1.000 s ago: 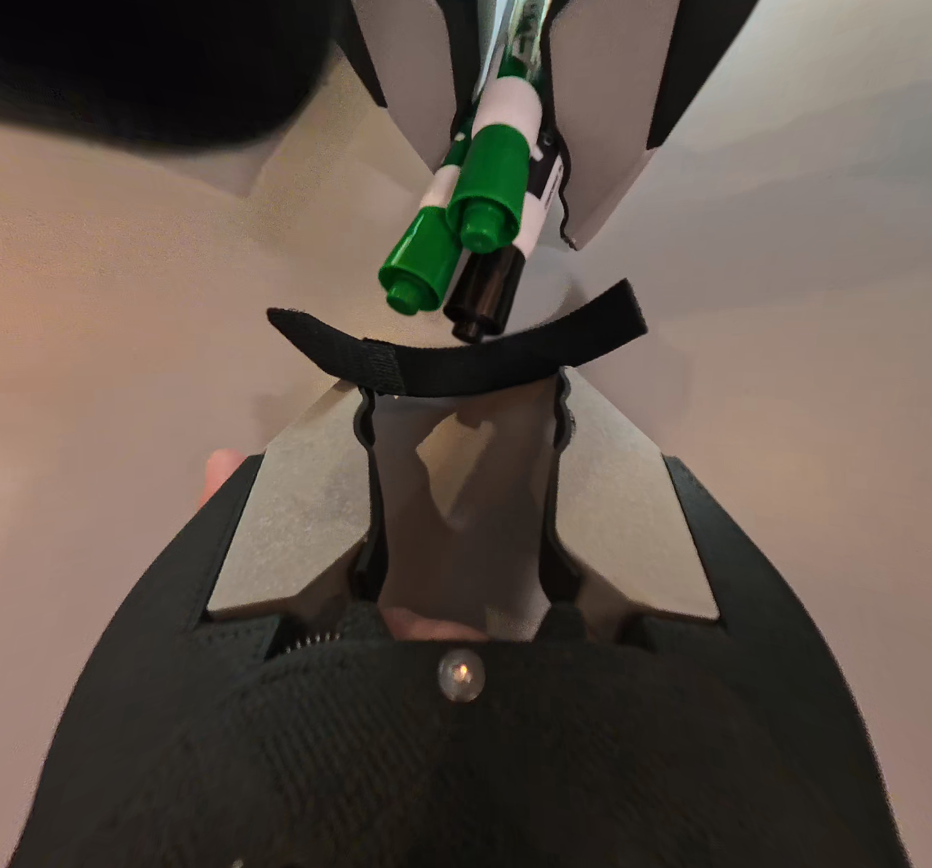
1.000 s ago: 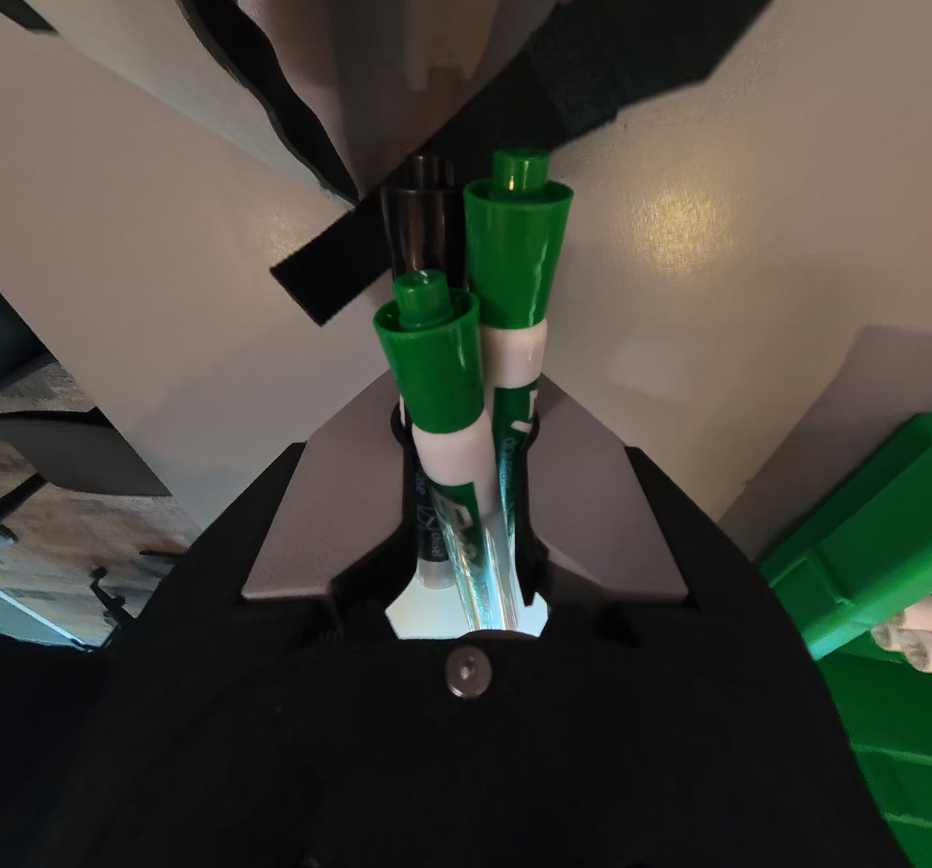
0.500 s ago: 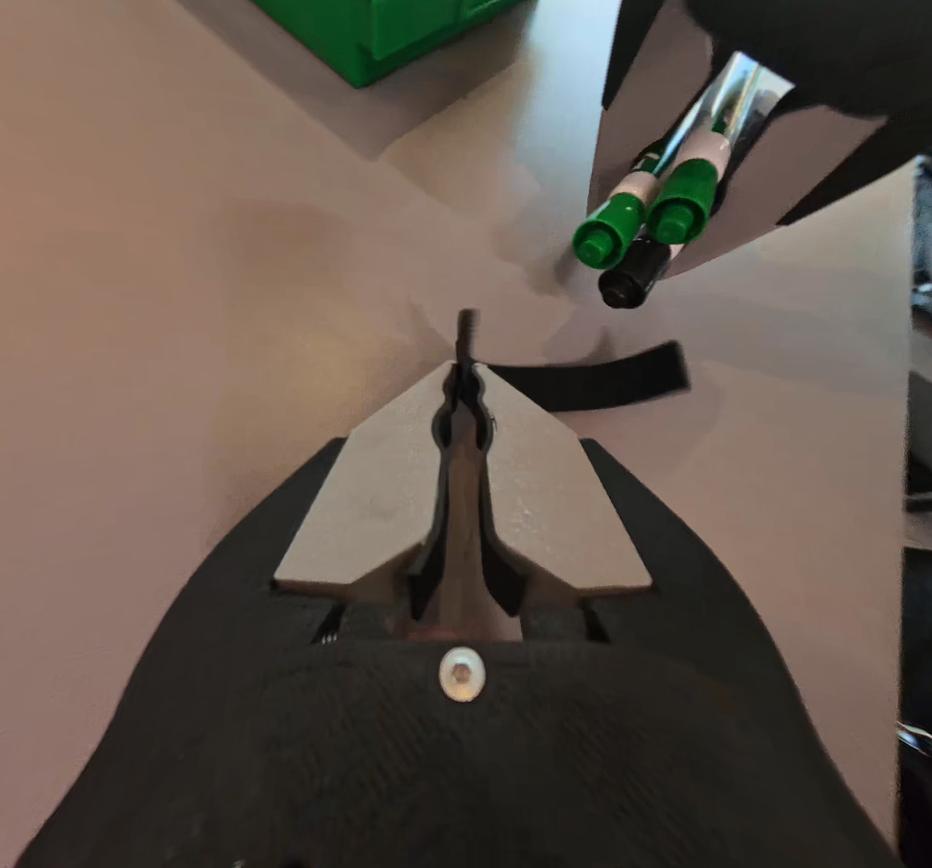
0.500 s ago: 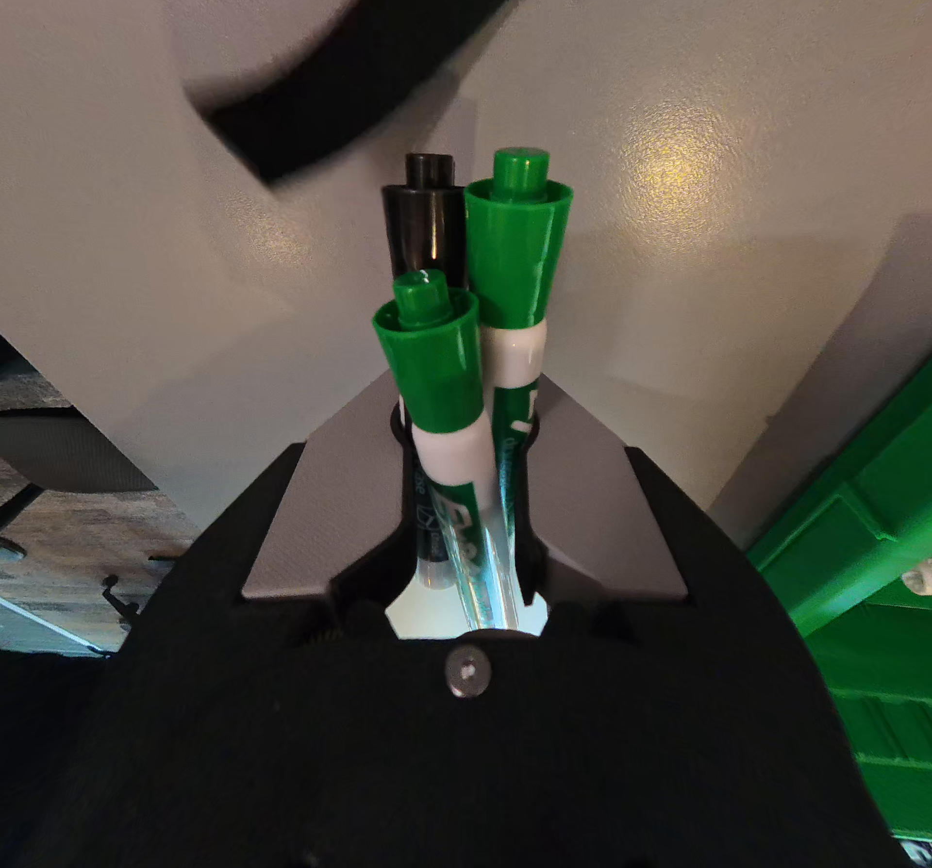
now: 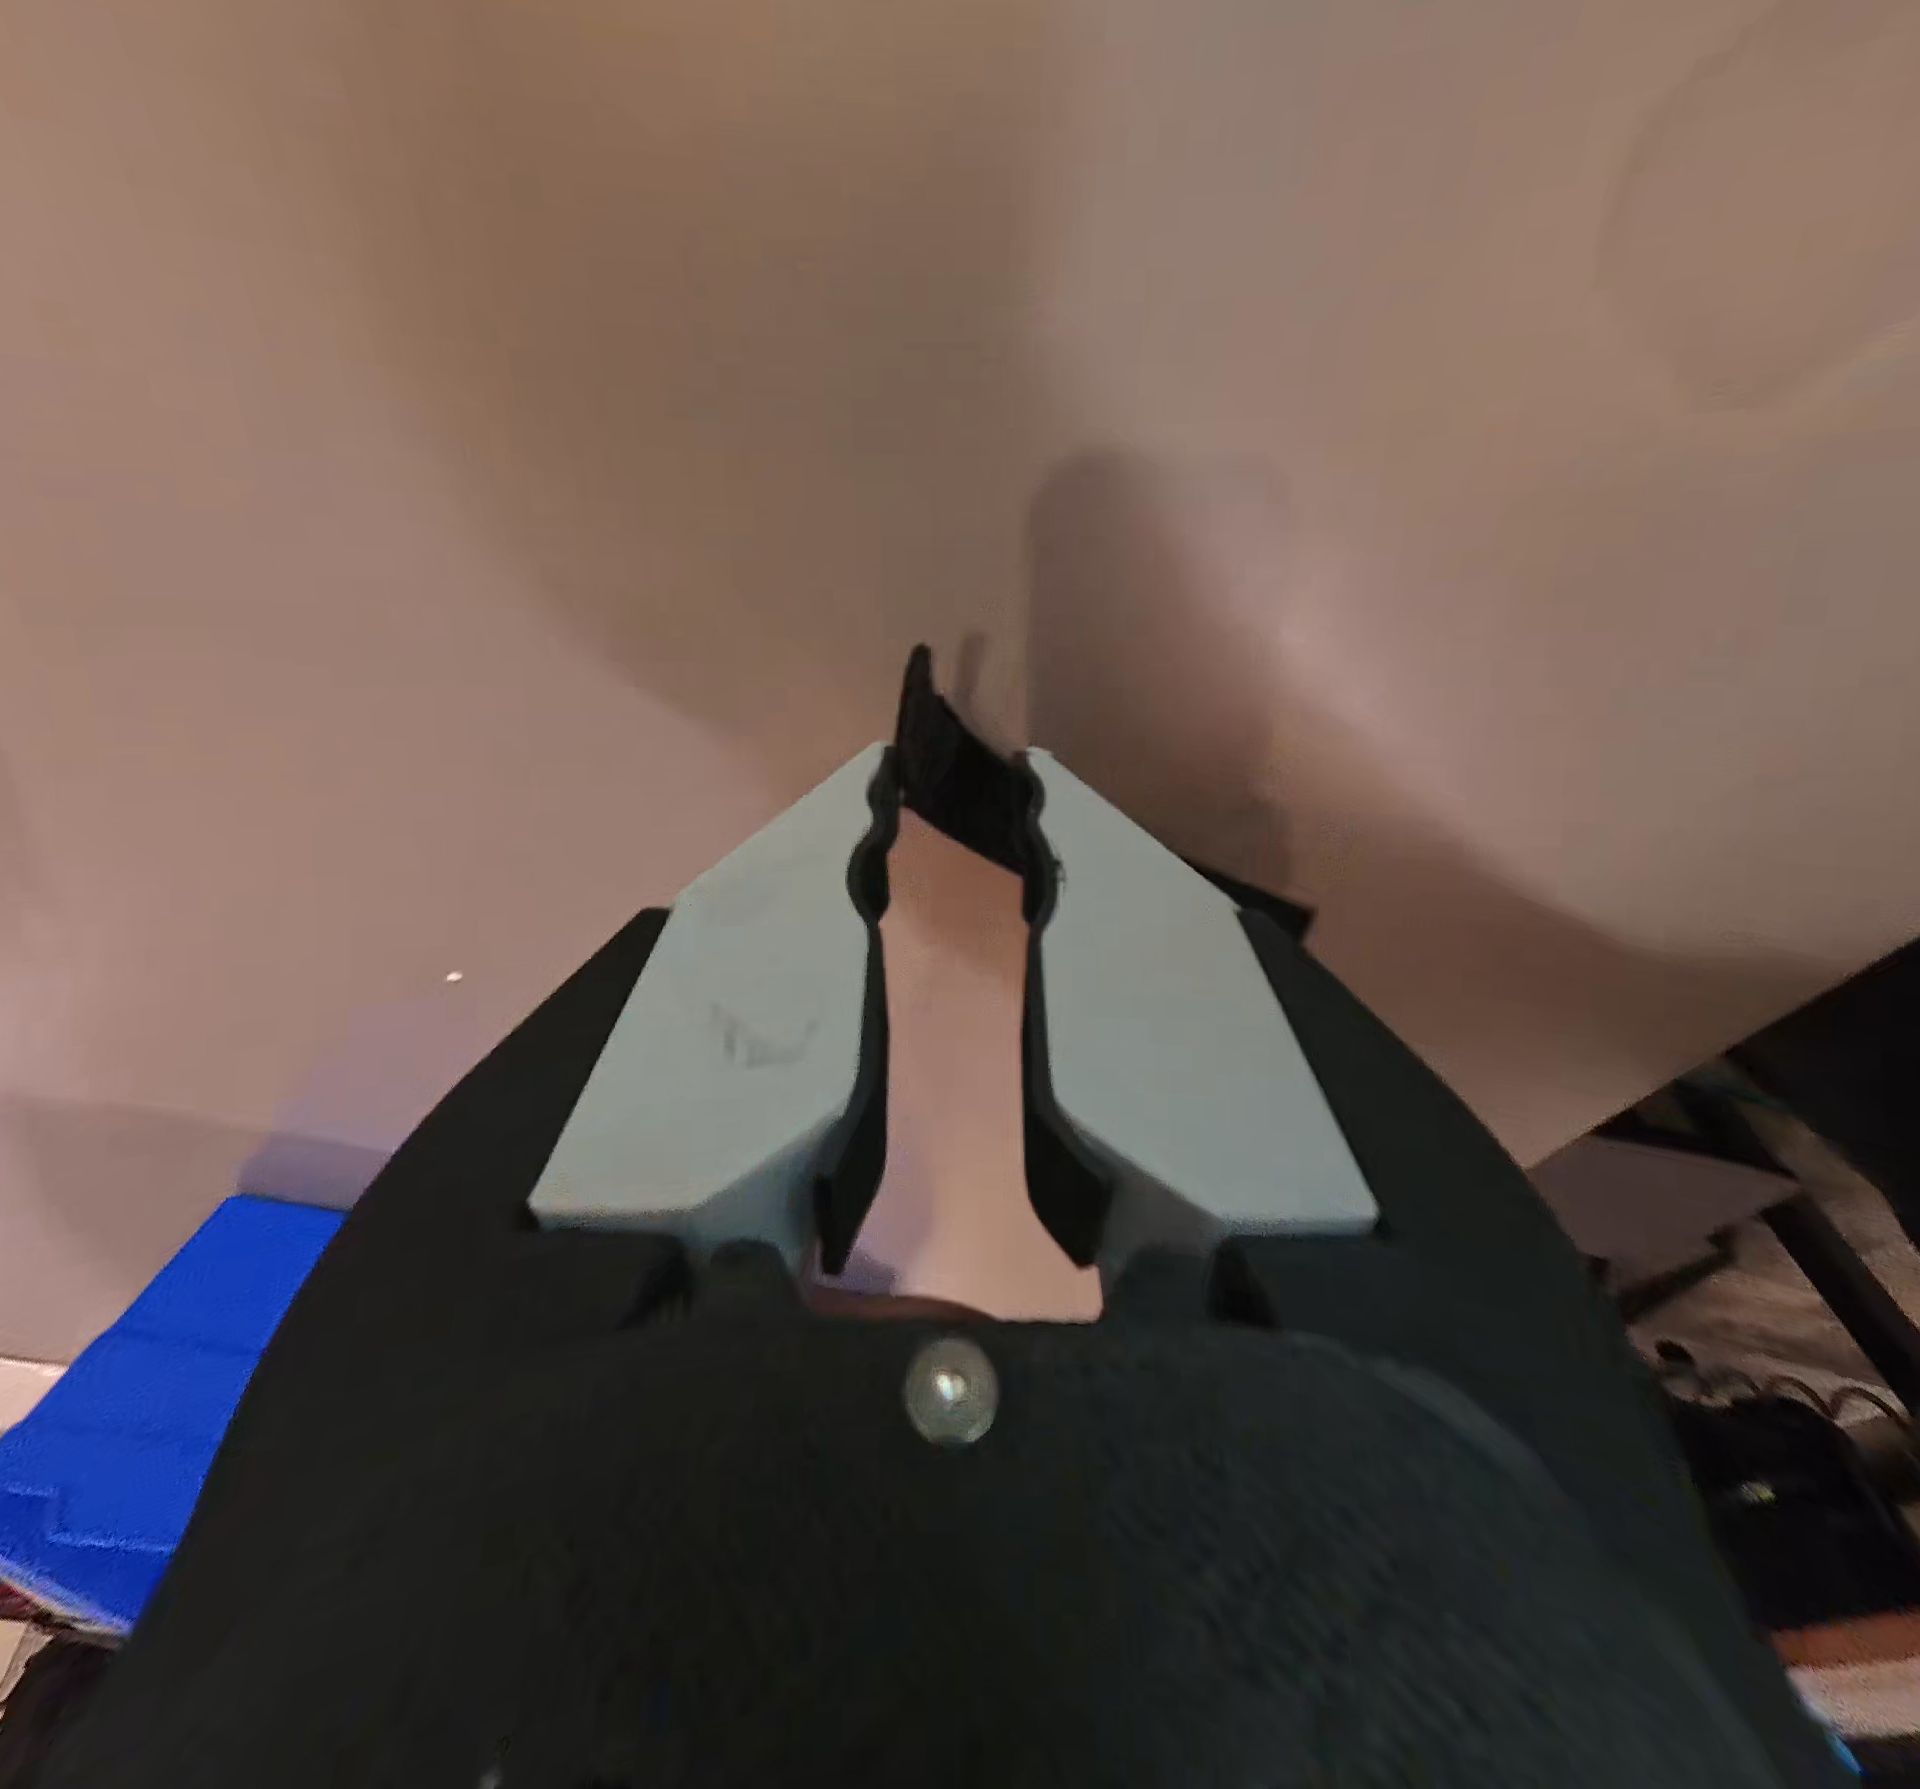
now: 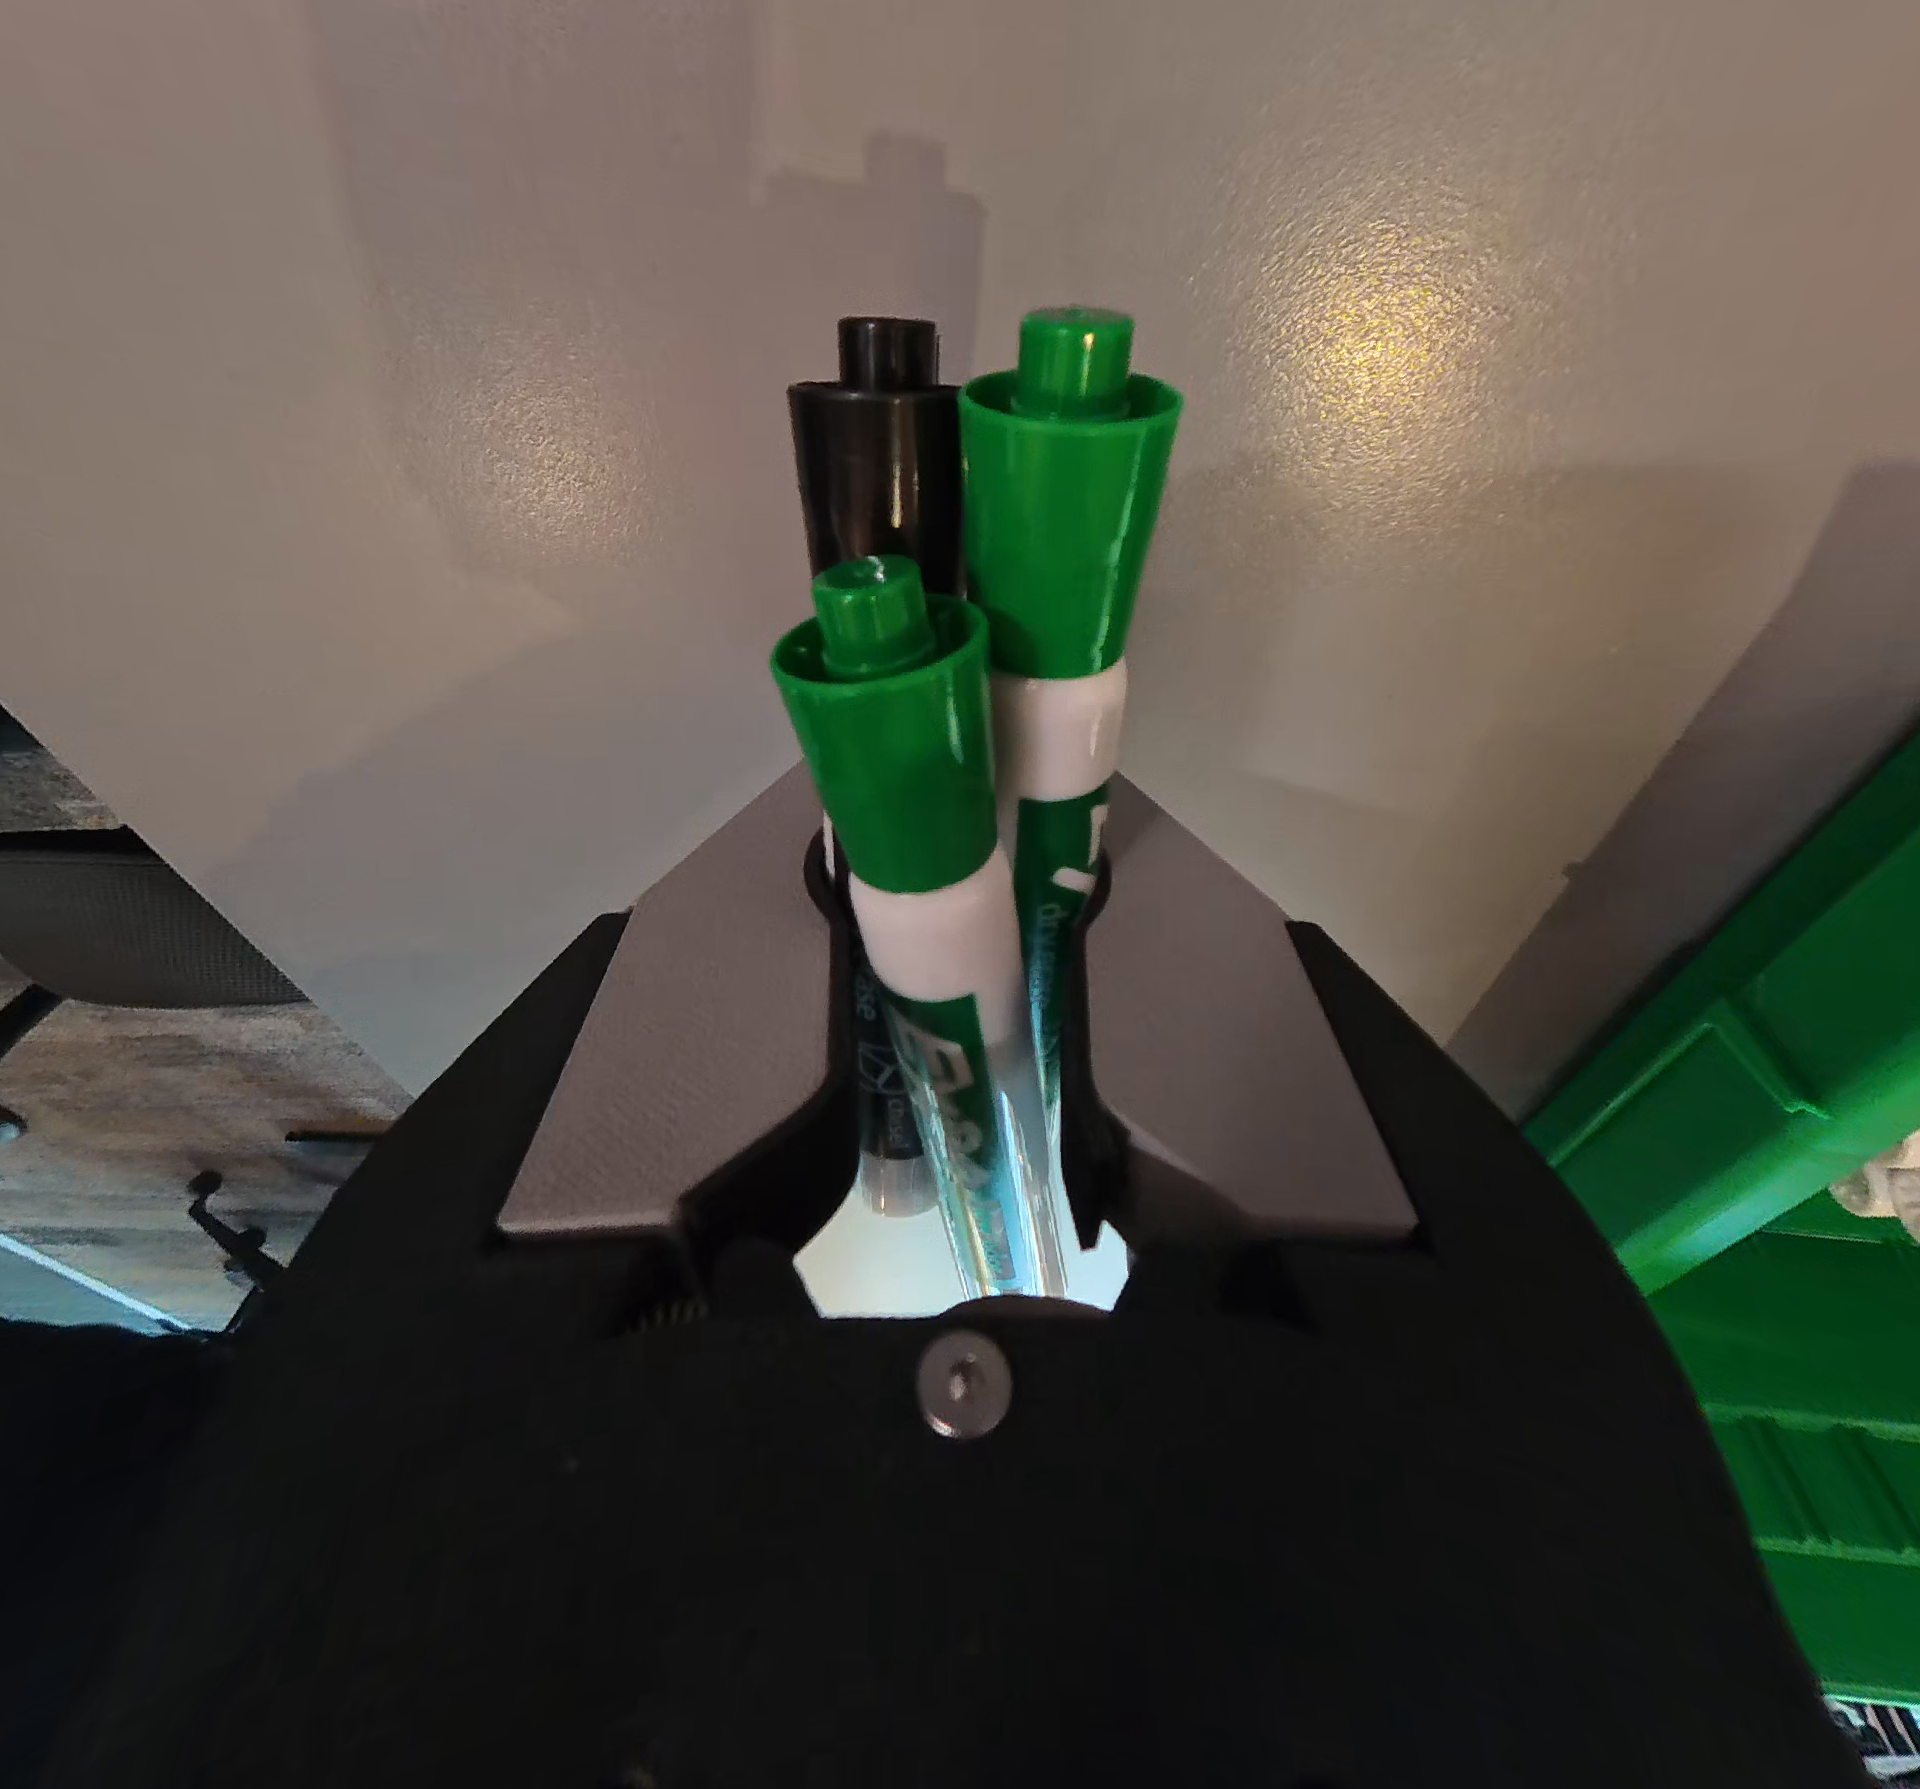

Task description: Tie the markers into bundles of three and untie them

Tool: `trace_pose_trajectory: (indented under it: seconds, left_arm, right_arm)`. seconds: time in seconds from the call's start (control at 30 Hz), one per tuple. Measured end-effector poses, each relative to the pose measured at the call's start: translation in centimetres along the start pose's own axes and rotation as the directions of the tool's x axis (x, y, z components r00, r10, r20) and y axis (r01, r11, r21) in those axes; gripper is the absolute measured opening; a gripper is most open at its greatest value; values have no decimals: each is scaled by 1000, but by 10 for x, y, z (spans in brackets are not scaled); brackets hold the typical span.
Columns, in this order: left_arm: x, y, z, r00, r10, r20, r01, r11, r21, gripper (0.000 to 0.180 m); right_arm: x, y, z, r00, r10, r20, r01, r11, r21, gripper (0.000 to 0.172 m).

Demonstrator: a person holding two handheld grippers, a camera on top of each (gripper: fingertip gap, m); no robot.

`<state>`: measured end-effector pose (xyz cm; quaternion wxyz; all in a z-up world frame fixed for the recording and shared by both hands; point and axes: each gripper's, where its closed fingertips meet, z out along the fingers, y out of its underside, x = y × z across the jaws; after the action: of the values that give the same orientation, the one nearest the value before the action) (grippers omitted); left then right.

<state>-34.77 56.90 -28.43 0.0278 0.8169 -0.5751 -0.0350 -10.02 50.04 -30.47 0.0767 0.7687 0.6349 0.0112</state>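
Both cams are riding the grippers, looking forward along the fingers, steeply down and close to the pale tabletop (image 5: 520, 389). That tabletop (image 6: 1455, 181) is the only overlap; neither view is catching the other gripper.

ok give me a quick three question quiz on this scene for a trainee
1. How many markers does the right hand-held gripper clamp, and what colours are their caps?
2. True or false: the black strap is wrapped around the markers.
3. Which bin shows in the right wrist view: (a) green, (b) red, (c) yellow?

Key
1. Three: two green caps, one black.
2. False: the strap sits between the fingertips of the left hand-held gripper, apart from the markers.
3. (a), the green bin at the right edge.
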Motion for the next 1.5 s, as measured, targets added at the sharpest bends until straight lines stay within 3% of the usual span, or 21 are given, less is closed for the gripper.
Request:
trace_pose_trajectory:
  seconds: [0.2, 0.3, 0.37, 0.47, 0.57, 0.63, 0.73, 0.9, 1.07, 1.17, 1.37, 1.5]
  left_arm:
    - [27, -21, -11, 995, 31, -95, -23, 996, 88, 41]
    - [29, -11, -21, 991, 78, -113, -64, 991, 120, 38]
    - [26, 4, -25, 986, 124, -110, -110, 986, 128, 45]
    - [10, 31, -17, 966, 258, -10, -255, 957, 136, 48]
    - [6, 54, 4, 879, 468, 94, -477, 864, 158, 61]
    - [5, 52, 12, 833, 524, 177, -553, 800, 235, 59]
    - [8, 34, 13, 830, 503, 242, -558, 732, 390, 58]
    - [28, 17, 14, 803, 537, 257, -583, 623, 521, 53]
    - [35, 18, 15, 791, 570, 223, -590, 612, 527, 52]
    - [50, 17, 16, 789, 592, 161, -566, 602, 563, 64]
    - [56, -1, 13, 810, 558, 182, -537, 579, 614, 82]
    - [62, -11, 11, 812, 550, 194, -528, 552, 645, 80]
  right_arm:
    - [0, 0, 0, 1000, -2, -7, 2, 1000, 8, 37]
    - [0, 0, 0, 1000, -4, -5, 4, 1000, -1, 37]
    - [0, 0, 0, 1000, -8, -7, 8, 1000, -10, 37]
    - [0, 0, 0, 1000, -10, -7, 10, 1000, -14, 37]
    - [0, 0, 0, 1000, -13, -7, 13, 1000, -12, 37]
    - [0, 1, 0, 1000, -15, -8, 15, 1000, -18, 37]
    - [0, 1, 0, 1000, -18, -8, 17, 999, -42, 37]
    - [0, 0, 0, 1000, -15, -1, 15, 997, -73, 37]
    - [0, 0, 0, 1000, -10, 10, 11, 996, -84, 37]
    - [0, 0, 0, 1000, -13, 12, 14, 996, -86, 37]
    - [0, 0, -1, 1000, -9, 17, 11, 997, -72, 37]
    - [0, 0, 0, 1000, -11, 13, 12, 997, -70, 37]
